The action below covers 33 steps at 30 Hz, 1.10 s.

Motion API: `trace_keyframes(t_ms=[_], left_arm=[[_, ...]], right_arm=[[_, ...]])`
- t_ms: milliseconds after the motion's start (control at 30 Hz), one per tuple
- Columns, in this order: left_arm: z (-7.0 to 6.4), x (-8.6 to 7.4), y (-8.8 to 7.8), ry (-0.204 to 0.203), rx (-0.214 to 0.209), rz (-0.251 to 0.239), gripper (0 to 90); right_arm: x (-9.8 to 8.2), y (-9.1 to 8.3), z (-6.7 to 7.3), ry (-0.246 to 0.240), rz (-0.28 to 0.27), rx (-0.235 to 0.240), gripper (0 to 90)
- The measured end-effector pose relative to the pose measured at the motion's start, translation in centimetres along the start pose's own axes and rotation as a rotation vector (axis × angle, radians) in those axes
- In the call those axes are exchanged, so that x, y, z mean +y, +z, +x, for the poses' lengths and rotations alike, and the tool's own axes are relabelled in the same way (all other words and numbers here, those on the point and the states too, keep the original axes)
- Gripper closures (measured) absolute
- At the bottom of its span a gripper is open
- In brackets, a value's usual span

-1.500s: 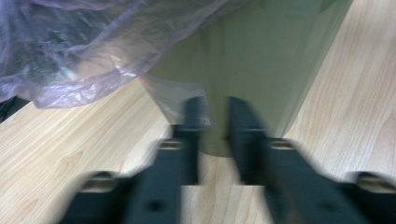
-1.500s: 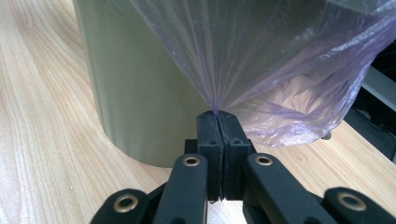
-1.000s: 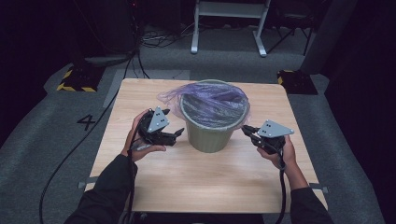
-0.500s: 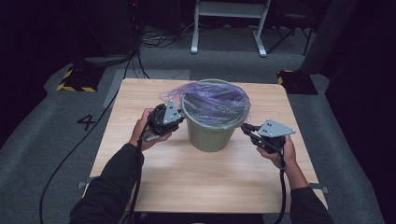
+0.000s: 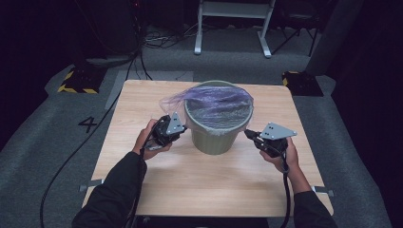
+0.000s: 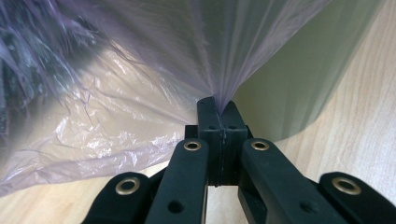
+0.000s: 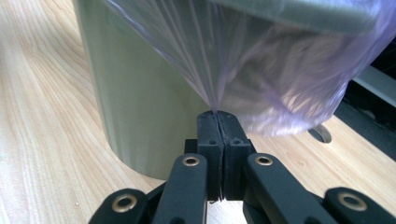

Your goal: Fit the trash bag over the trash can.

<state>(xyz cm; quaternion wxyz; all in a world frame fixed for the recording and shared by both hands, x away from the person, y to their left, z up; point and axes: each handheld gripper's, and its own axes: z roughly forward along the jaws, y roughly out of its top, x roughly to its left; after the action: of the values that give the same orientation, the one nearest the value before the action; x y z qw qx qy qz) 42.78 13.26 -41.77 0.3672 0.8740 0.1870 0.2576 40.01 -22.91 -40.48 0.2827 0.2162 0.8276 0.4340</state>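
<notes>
I clamp my left tool (image 5: 179, 129) and right tool (image 5: 248, 134) on the purple bag (image 5: 218, 102) at either side of the bin (image 5: 215, 141) mid-tabletop (image 5: 142, 190), the left having just closed, to pull its edge down over the rim.

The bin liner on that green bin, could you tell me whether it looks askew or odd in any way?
Yes. The purple bin liner lies crumpled over the green bin, with loose film spilling past its far-left rim, not yet seated evenly.

The bin's (image 5: 216, 137) inside was hidden by the purple bag (image 5: 218, 102); its base was cut off in the left gripper view; the bag's far folds were blurred there.
</notes>
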Motion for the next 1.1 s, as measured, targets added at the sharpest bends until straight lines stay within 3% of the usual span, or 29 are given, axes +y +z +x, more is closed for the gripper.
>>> trace_keyframes(t_ms=[133,267,367,467,533,667,800,867,900,967,1100], left_arm=[[-0.3,-0.3,0.3,0.006,-0.006,-0.003,90.0],[-0.7,-0.4,0.4,0.011,-0.014,-0.009,90.0],[-1.3,-0.7,-0.2,0.017,-0.012,-0.031,90.0],[-1.6,-1.3,-0.8,0.007,-0.01,-0.049,90.0],[-1.5,-1.6,-0.9,0.01,-0.015,-0.036,90.0],[-1.3,-2.1,-0.3,0.027,0.015,0.006,90.0],[-0.9,-2.2,-0.1,-0.024,0.014,-0.011,89.6],[-0.8,-2.5,0.1,-0.039,0.008,-0.004,85.2],[-0.8,-2.6,0.2,-0.047,0.015,-0.002,77.6],[-0.8,-3.0,-0.1,-0.066,0.021,-0.012,77.3],[-1.5,-3.5,-1.5,-0.084,0.041,-0.045,63.5]], right_arm=[[-0.3,0.6,-0.1,0.036,-0.012,0.008,90.0],[-0.7,0.9,0.1,0.042,-0.024,0.007,90.0],[-1.0,0.7,0.5,0.036,-0.033,0.018,90.0],[-1.9,0.1,0.8,0.063,-0.066,0.035,90.0],[-2.2,0.2,0.8,0.066,-0.057,0.036,90.0],[-2.9,0.8,0.7,0.077,-0.022,0.025,90.0],[-3.3,1.4,0.2,0.126,-0.039,0.01,90.0],[-3.6,2.0,0.0,0.127,-0.013,-0.009,90.0],[-3.8,2.2,-0.1,0.135,-0.005,-0.023,90.0],[-3.9,2.1,-0.1,0.139,-0.008,-0.031,90.0],[-4.1,1.5,-0.2,0.166,-0.034,-0.045,89.8]])
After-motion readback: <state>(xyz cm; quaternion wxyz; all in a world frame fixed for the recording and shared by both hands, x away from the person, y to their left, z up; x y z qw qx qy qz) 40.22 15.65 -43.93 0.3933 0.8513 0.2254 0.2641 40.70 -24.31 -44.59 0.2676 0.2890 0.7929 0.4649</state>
